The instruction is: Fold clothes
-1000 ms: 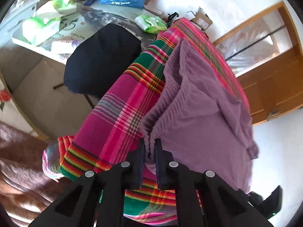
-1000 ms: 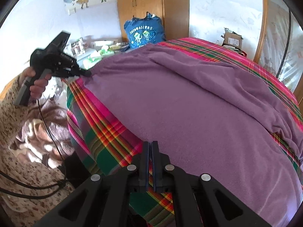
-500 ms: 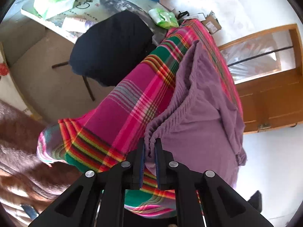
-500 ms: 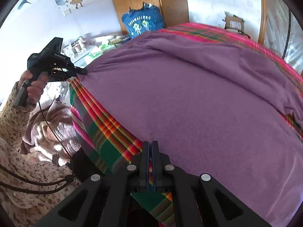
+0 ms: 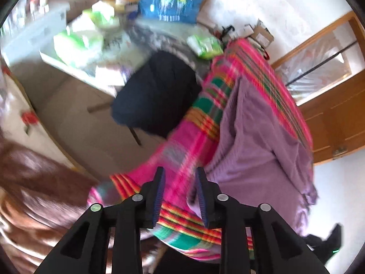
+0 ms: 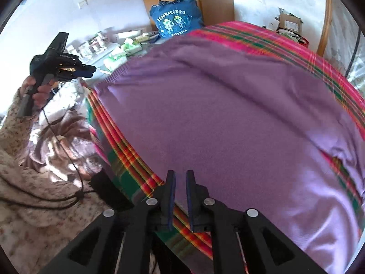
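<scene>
Purple garment (image 6: 228, 118) lies spread flat on plaid bed (image 6: 127, 159). My left gripper (image 5: 180, 191) opening, nothing between jaws. My right gripper (image 6: 180, 194) opening, cloth released. Next: regrip near hem evenly, both corners, fold straight toward far edge.

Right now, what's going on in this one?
A person with a two-finger gripper in each hand is working on a purple knit garment spread over a pink, green and red plaid bedcover. Both grippers are letting go: the left gripper has its jaws opening, clear of the garment's ribbed edge, and the right gripper is also opening just above the near edge. The garment lies flat and unheld; no fold shows yet.
</scene>
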A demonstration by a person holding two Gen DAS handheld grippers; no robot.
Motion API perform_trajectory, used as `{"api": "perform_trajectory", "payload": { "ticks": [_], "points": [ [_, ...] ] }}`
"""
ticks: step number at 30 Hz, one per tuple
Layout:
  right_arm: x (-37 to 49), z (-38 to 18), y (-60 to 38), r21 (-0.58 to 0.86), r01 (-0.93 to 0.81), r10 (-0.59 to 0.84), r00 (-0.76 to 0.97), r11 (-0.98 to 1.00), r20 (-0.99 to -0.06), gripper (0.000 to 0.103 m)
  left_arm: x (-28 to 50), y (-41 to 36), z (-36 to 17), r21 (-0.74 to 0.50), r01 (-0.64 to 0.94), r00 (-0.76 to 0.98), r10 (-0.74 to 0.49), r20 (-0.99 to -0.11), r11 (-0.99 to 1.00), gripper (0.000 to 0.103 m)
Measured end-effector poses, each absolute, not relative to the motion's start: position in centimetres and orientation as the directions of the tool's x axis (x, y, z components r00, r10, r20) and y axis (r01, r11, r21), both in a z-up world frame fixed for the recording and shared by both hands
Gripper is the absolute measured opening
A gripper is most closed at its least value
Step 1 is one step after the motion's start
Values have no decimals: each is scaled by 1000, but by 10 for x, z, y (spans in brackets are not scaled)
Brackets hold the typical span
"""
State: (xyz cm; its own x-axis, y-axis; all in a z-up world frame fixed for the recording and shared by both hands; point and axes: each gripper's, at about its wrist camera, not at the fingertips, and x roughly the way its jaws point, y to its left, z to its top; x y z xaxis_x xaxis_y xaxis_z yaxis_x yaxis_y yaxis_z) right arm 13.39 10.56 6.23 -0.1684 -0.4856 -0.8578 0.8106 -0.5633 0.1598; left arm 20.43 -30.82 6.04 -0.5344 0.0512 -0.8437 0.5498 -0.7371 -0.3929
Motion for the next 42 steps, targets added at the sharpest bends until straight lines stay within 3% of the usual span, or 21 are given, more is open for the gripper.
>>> {"api": "perform_trajectory", "payload": {
  "ticks": [3,7,11,18,23,28,42],
  "points": [
    [115,95,113,107,811,-479,-228,-575,-848,12,183,-305,96,-330,486,-552,9,-834,-809,31],
    [69,140,122,65,779,-486,-321,-624,-813,12,131,-288,134,-267,368,-565,14,-825,-891,39],
    [17,176,119,-51,760,-430,-419,-648,-800,35,62,-263,162,-170,221,-528,28,-849,-960,39],
    [-73,170,88,-90,781,-353,-378,-618,-856,38,-46,-205,163,82,-54,-472,-47,-881,-995,41],
    [-114,122,66,-51,823,-312,-271,-565,-911,39,-100,-180,106,97,-234,-335,-14,-942,-967,41],
    [-134,86,50,-47,862,-276,-213,-505,-937,40,-133,-181,56,132,-272,-239,-66,-969,-953,41],
    [-172,49,54,57,874,-267,-84,-482,-960,40,-166,-196,19,26,-328,-127,17,-992,-944,41]
  ]
}}
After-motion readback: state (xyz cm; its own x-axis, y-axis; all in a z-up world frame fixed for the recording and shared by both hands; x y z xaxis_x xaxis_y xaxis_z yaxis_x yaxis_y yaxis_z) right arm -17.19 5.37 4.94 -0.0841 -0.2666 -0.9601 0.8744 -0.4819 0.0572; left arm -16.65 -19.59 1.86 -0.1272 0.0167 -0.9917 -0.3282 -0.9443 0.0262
